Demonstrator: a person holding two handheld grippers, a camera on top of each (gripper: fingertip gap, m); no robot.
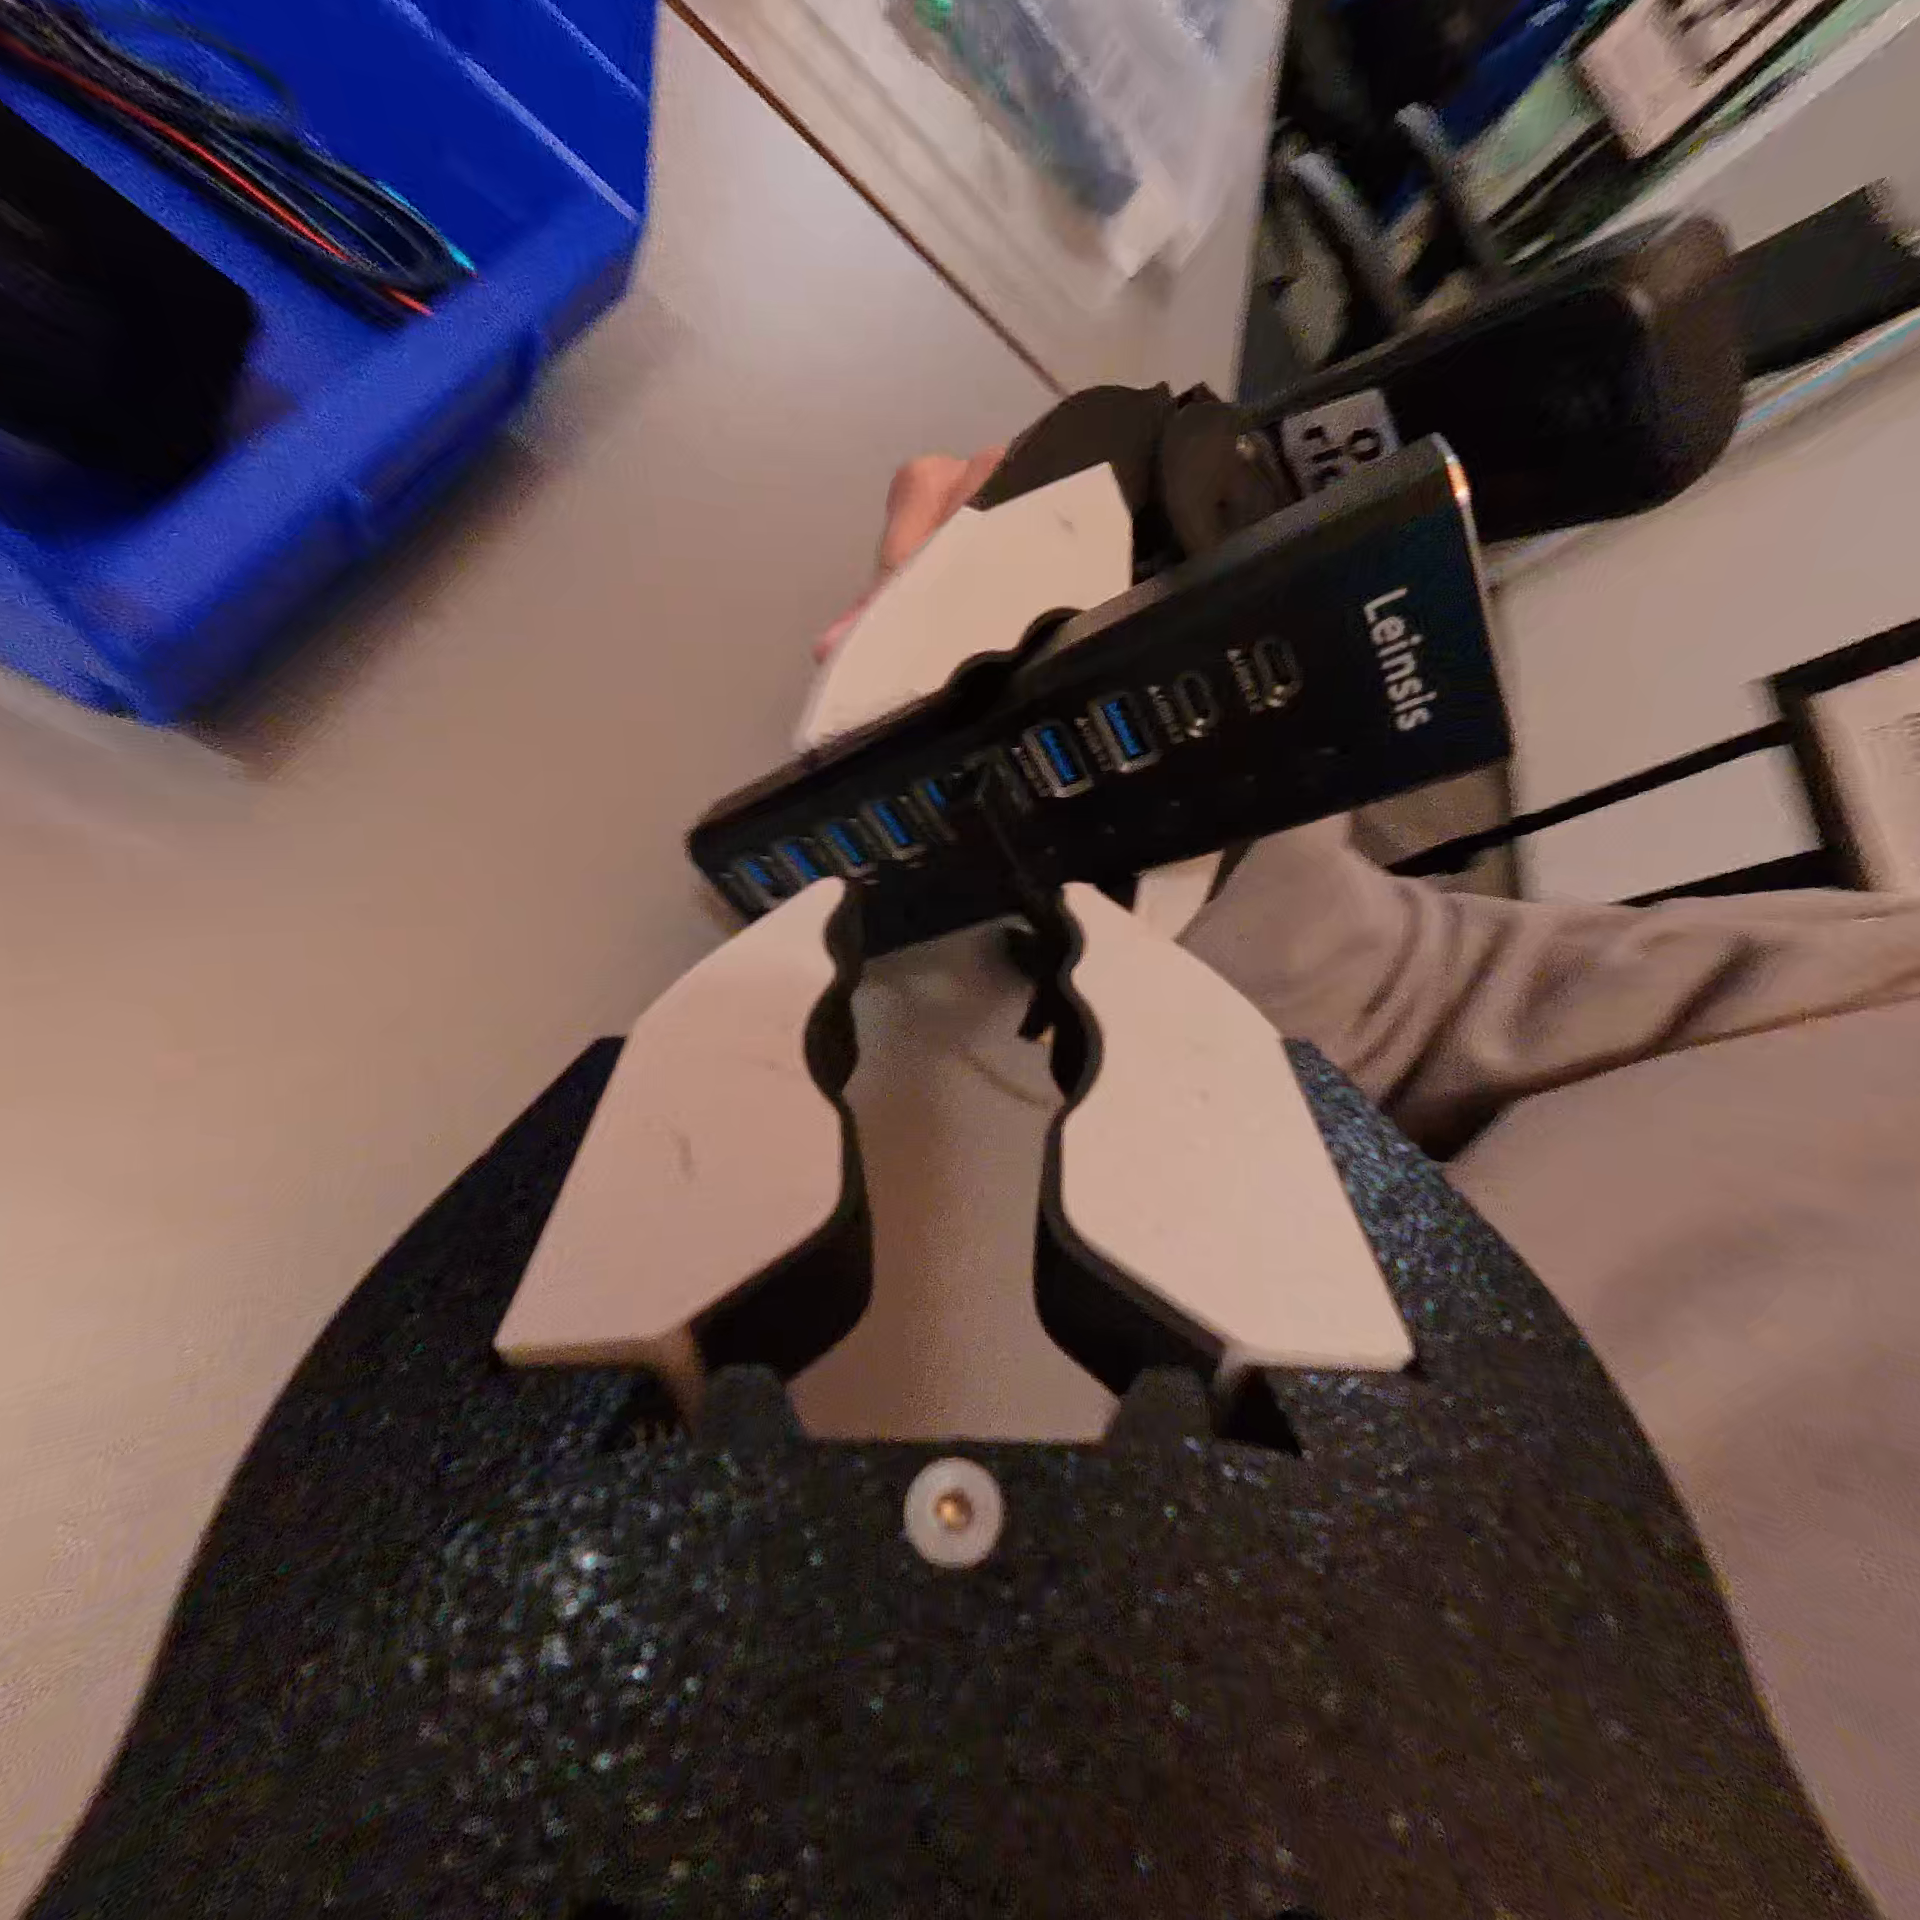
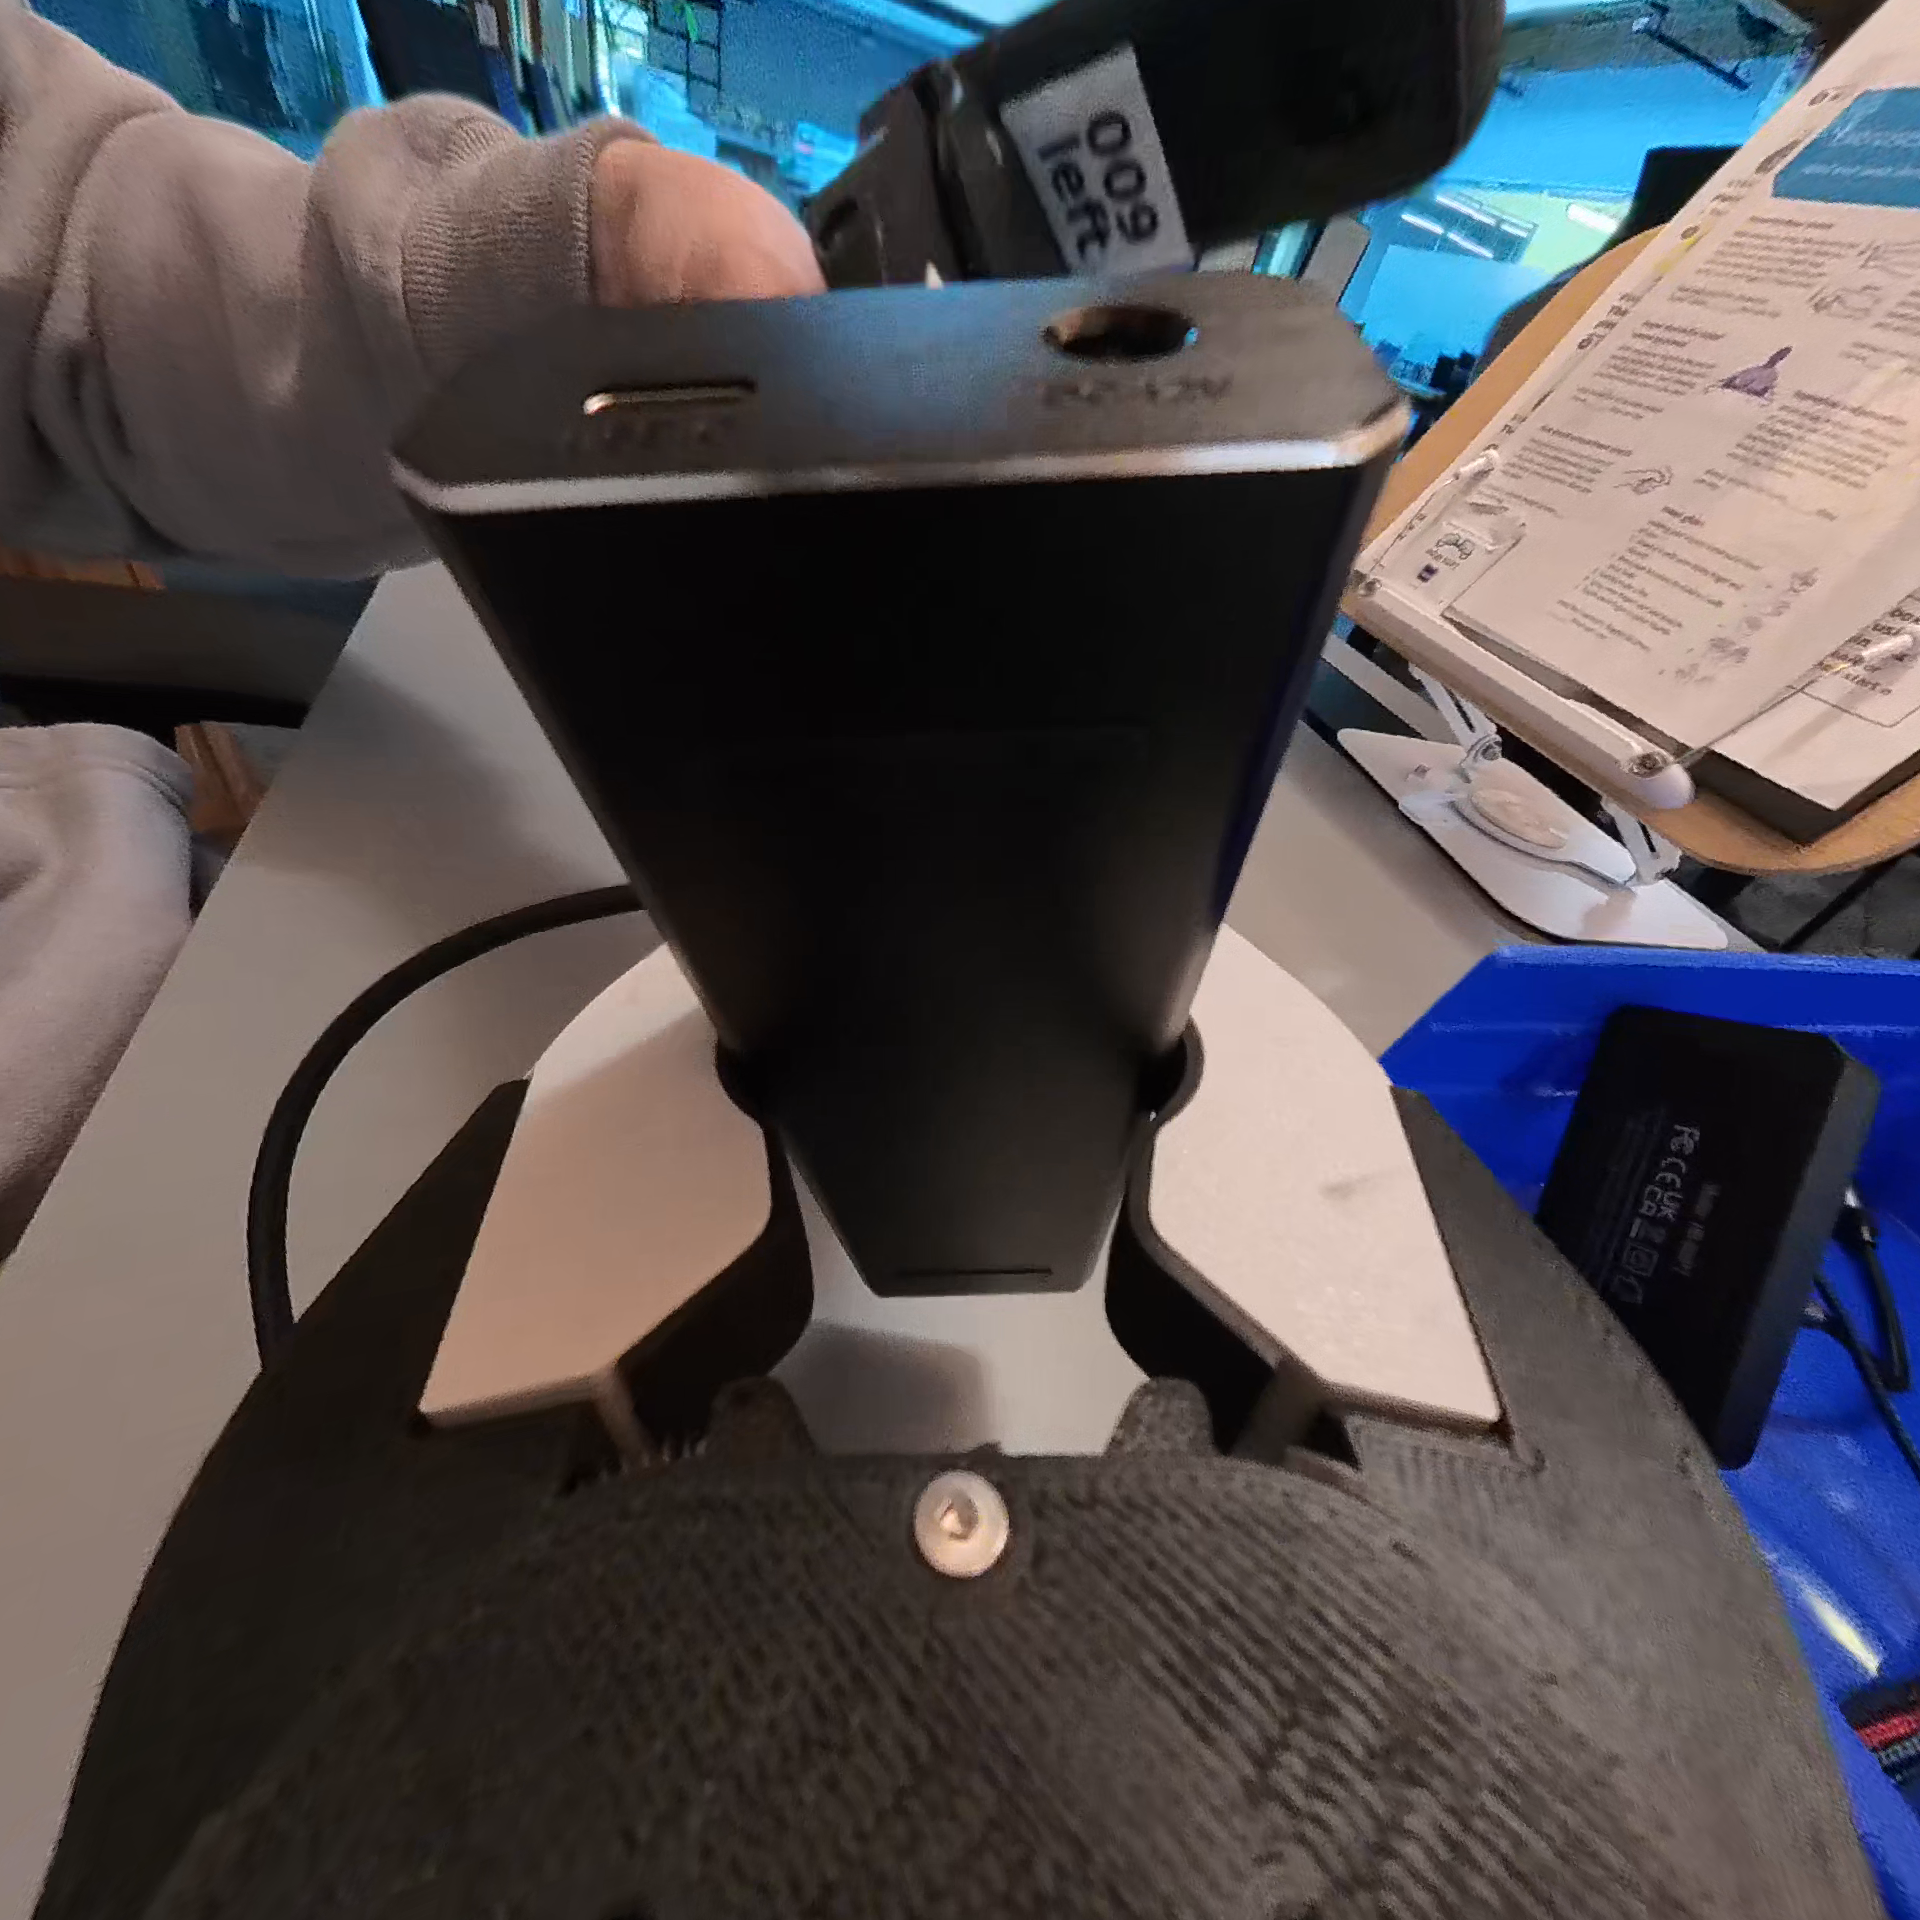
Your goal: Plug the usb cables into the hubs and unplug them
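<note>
Two grippers, one hub [image 2: 894, 727].
Right gripper [image 2: 951, 1070] clamps it steady; left gripper [image 1: 956, 914] pinches a thin cable [image 1: 1023, 914], port row ahead for plugging.

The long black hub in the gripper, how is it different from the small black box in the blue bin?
The long black USB hub is clamped between the right gripper's fingers; the small black box leans loose in the blue plastic bin. The hub is long and slim; the box is short and stubby. Both are black.

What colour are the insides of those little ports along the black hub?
Blue, in the row of ports on the hub; clearest in the left wrist view.
</note>
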